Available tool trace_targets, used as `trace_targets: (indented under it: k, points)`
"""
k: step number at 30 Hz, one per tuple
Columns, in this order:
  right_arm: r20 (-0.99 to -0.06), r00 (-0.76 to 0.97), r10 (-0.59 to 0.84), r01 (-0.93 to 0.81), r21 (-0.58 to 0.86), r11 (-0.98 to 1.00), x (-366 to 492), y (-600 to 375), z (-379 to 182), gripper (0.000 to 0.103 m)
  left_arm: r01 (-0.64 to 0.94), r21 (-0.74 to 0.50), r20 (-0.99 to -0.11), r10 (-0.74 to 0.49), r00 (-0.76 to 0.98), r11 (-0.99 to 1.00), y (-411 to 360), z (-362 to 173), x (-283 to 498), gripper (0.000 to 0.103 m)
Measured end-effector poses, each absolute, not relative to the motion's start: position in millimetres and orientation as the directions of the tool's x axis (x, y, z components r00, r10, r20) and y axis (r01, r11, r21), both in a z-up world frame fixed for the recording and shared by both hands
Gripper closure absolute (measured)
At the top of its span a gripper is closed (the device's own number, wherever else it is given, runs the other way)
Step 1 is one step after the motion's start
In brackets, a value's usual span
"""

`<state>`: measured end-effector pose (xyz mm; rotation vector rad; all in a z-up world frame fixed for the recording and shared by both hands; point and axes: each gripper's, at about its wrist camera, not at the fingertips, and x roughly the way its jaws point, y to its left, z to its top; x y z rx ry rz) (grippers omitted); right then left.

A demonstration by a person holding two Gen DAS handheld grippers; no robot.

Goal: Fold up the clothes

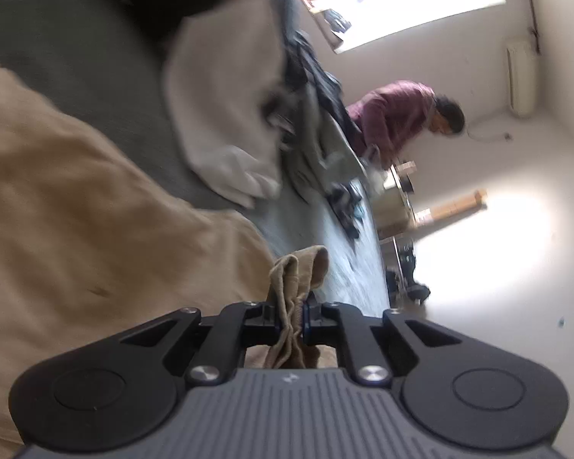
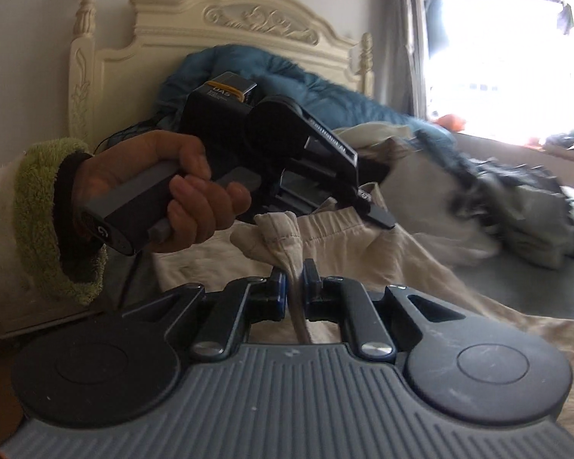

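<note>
A beige garment (image 1: 76,210) lies spread over the grey bed. My left gripper (image 1: 292,315) is shut on a bunched edge of it, which sticks up between the pads. In the right wrist view the same beige garment (image 2: 401,267) stretches across the bed, and my right gripper (image 2: 294,287) is shut on a stitched fold of it. Just beyond, a hand with a green fuzzy cuff (image 2: 38,222) holds the left gripper (image 2: 371,210), whose fingertips sit at the garment's gathered edge. Both views are motion-blurred.
A pale grey garment (image 1: 225,95) and a dark heap of clothes (image 2: 516,199) lie further along the bed. A blue duvet (image 2: 287,84) rests against the cream headboard (image 2: 233,19). A person in a maroon top (image 1: 394,114) bends by the bed's far side. A bright window (image 2: 497,57) is at right.
</note>
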<state>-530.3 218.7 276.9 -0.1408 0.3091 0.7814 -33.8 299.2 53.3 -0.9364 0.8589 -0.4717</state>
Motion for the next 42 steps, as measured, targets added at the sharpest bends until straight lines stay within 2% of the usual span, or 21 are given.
trace_targets:
  k: [6,15,21,42]
  points:
    - [-0.356,0.608,0.71,-0.75,0.037,0.66,-517,268,272,0.096,-0.029,-0.851,-0.43,-0.662,0.614,0.525,355,47,-34,0.092]
    - [-0.368,0.55,0.75,-0.797,0.037,0.602,-495,322,272,0.096,-0.038,-0.829,-0.451,-0.628,0.634,0.558,410,53,-28,0.092]
    - [-0.39,0.503,0.771,-0.823,0.056,0.566,-479,351,268,0.096,-0.086,-0.838,-0.464,-0.62,0.632,0.539,444,34,-24,0.092]
    - [-0.436,0.442,0.784,-0.86,0.044,0.509,-466,399,249,0.096,-0.112,-0.85,-0.453,-0.607,0.653,0.514,487,6,-27,0.092]
